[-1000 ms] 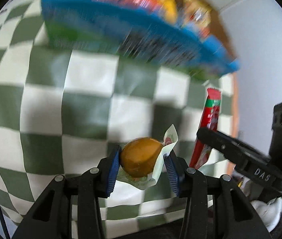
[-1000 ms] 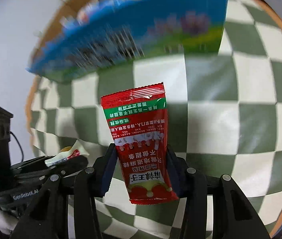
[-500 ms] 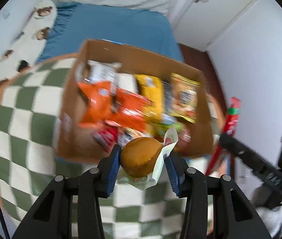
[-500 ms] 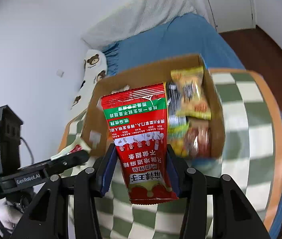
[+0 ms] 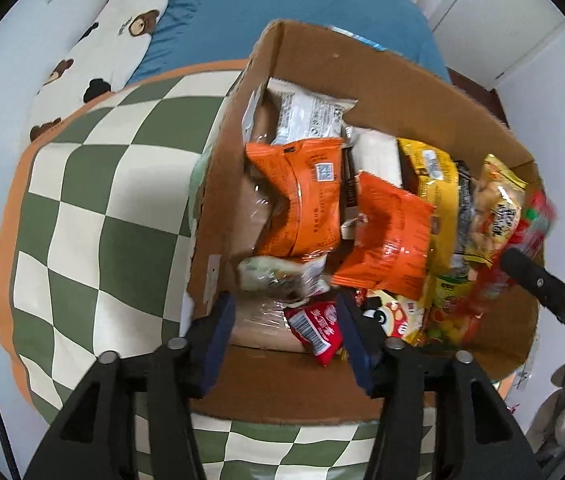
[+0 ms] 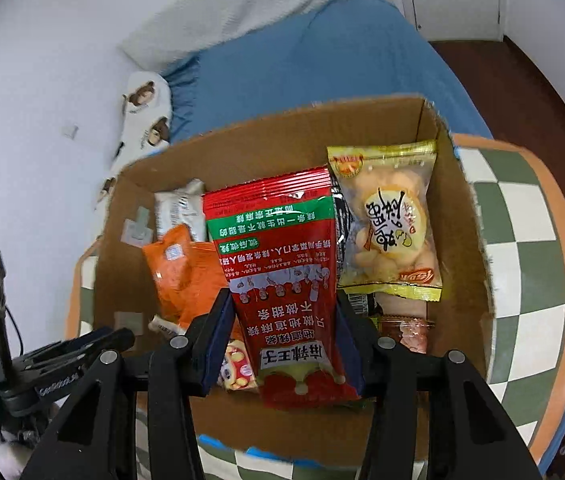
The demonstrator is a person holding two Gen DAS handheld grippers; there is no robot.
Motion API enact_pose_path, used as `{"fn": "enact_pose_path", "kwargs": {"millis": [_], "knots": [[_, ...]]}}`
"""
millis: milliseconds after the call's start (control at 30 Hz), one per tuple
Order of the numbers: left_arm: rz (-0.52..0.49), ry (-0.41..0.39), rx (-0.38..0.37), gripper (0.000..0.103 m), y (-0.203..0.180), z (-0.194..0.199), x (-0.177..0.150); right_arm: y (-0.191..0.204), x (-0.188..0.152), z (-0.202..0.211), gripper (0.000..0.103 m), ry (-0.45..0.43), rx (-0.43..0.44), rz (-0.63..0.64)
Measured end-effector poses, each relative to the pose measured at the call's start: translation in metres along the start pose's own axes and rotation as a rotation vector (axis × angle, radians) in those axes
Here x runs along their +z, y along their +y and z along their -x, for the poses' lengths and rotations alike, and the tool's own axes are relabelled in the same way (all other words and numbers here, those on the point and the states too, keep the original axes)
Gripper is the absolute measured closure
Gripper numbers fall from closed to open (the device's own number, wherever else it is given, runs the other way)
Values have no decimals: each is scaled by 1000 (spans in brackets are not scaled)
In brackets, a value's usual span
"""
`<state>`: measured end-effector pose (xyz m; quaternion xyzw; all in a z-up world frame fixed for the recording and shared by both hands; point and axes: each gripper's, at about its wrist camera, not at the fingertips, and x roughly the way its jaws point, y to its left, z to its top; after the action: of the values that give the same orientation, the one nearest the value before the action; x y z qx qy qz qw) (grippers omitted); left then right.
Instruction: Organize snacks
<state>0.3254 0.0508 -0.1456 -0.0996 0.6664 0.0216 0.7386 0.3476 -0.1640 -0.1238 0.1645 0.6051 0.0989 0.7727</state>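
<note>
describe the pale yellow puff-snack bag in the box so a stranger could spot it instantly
Start at the open cardboard box on the checkered cloth. Against its right wall lies the yellow puff-snack bag. Alone among the orange and red packets, it has a clear window showing pale round puffs.

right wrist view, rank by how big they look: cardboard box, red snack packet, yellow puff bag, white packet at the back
1. cardboard box
2. red snack packet, though it sits nearest the camera, which inflates it
3. yellow puff bag
4. white packet, partly hidden and farther back, so its true size is unsure
</note>
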Motion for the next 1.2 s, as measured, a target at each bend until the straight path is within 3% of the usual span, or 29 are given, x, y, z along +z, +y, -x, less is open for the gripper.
{"fn": "enact_pose_path", "kwargs": {"millis": [33,100,133,267,433,700,967,1200], "knots": [[2,7,-14,39,-1,-4,0,-2,1,-7,35,20,3,-8],[-2,8,-12,31,-6,-10,0,-5,3,-24,8,69,-14,-16],[-15,3,-2,26,-10,-11,-1,-6,2,-29,5,77,-37,-6],[-61,-23,24,16,-26,-16,-3,-6,-3,-39,5,81,-122,31],[-102,-70,77,15,-40,-19,-7,-12,-12,-40,4,61,-194,51],[-125,-143,59,15,-57,3,-17,-21,-24,-26,3,10,-261,73],[-124,-270,47,15,-63,53,-40,-18,-43,24,2,-81,-278,90],[-129,-396,57,15,-61,107,-86,-3,-76,88,2,-209,-270,113]]}}
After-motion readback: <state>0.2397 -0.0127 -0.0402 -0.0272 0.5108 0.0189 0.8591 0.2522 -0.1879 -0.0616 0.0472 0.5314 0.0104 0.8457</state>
